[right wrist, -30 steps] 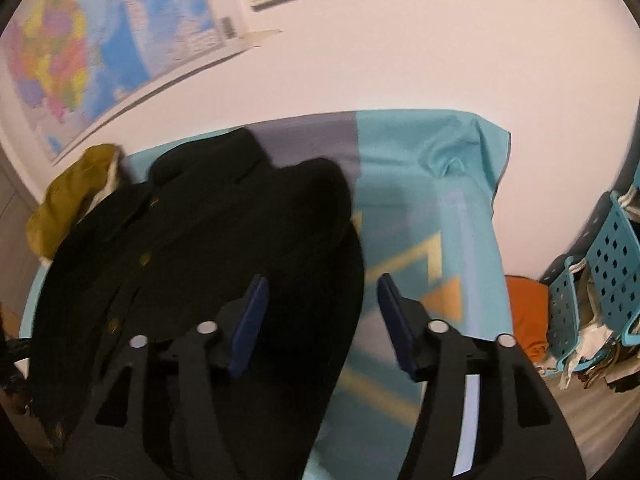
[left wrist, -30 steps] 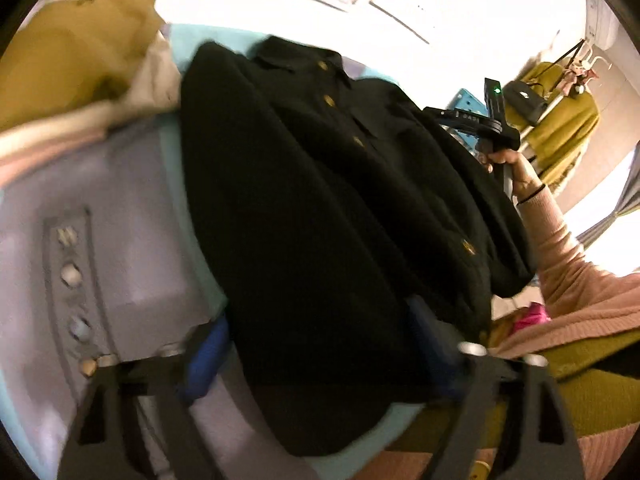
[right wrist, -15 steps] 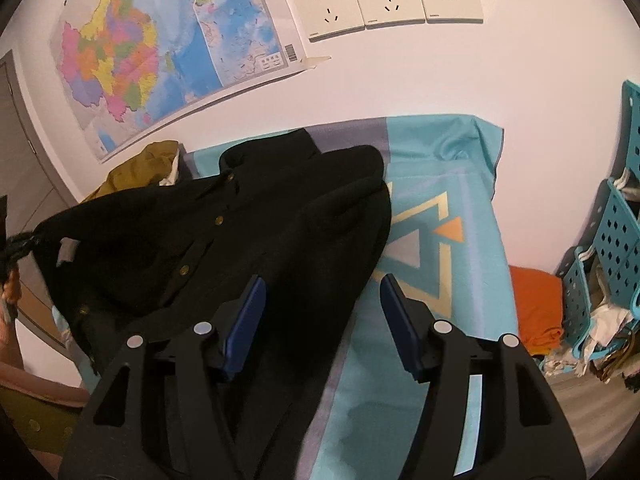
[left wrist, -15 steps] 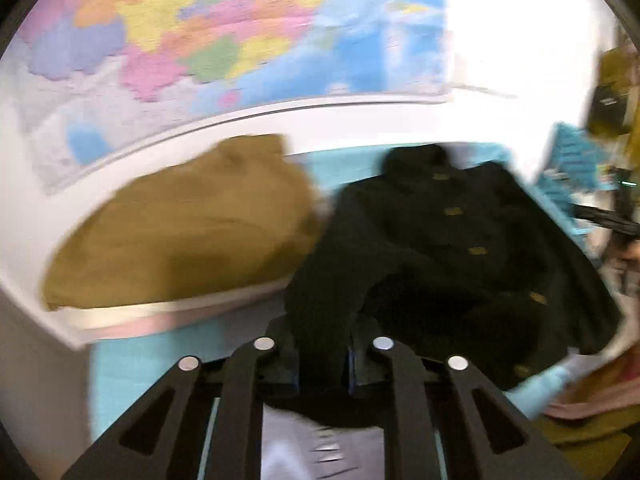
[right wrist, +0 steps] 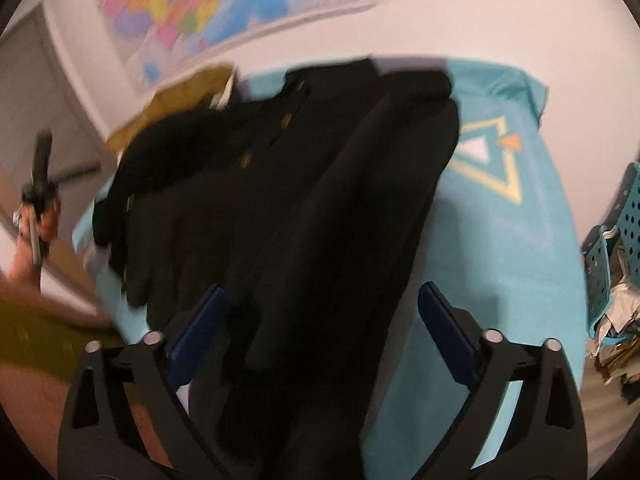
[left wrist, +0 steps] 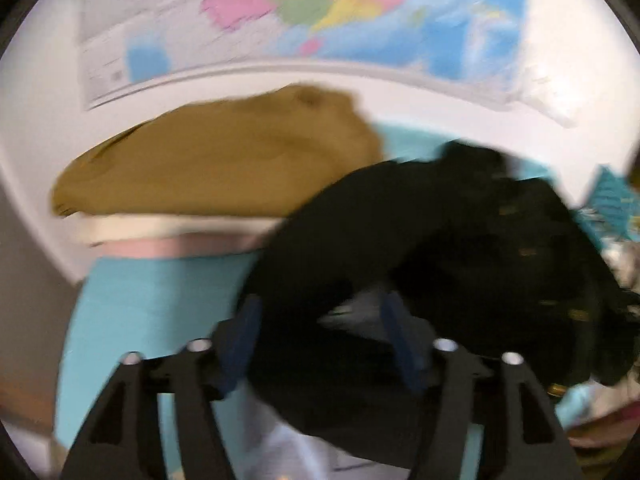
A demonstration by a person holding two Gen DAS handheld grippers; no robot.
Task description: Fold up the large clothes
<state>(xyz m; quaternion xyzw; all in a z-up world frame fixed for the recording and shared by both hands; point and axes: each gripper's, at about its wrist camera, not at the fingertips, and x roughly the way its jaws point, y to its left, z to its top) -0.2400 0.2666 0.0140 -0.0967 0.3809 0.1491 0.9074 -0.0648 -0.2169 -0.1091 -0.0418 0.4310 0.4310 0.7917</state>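
A black jacket (left wrist: 500, 260) with gold buttons lies on the teal cloth-covered table (left wrist: 160, 300). Its left sleeve is drawn in towards the body and runs between the blue pads of my left gripper (left wrist: 322, 332), whose jaws are opening with the pads apart from the fabric. In the right wrist view the jacket (right wrist: 280, 200) fills the middle, its right sleeve folded over the body. My right gripper (right wrist: 324, 332) hovers over the jacket's lower part, jaws opening and wide, gripping nothing. A hand holds the left gripper (right wrist: 40, 176) at the far left of that view.
A mustard garment (left wrist: 224, 160) tops a stack of folded clothes at the table's back left, under a wall map (left wrist: 320, 8). Bare teal cloth (right wrist: 520, 220) with a triangle print lies right of the jacket. A teal basket (right wrist: 616, 232) of clothes stands beyond the right edge.
The left gripper, shut on the sleeve half a second ago, now has its jaws spread. The right gripper has moved over the jacket, and its jaws stand slightly wider.
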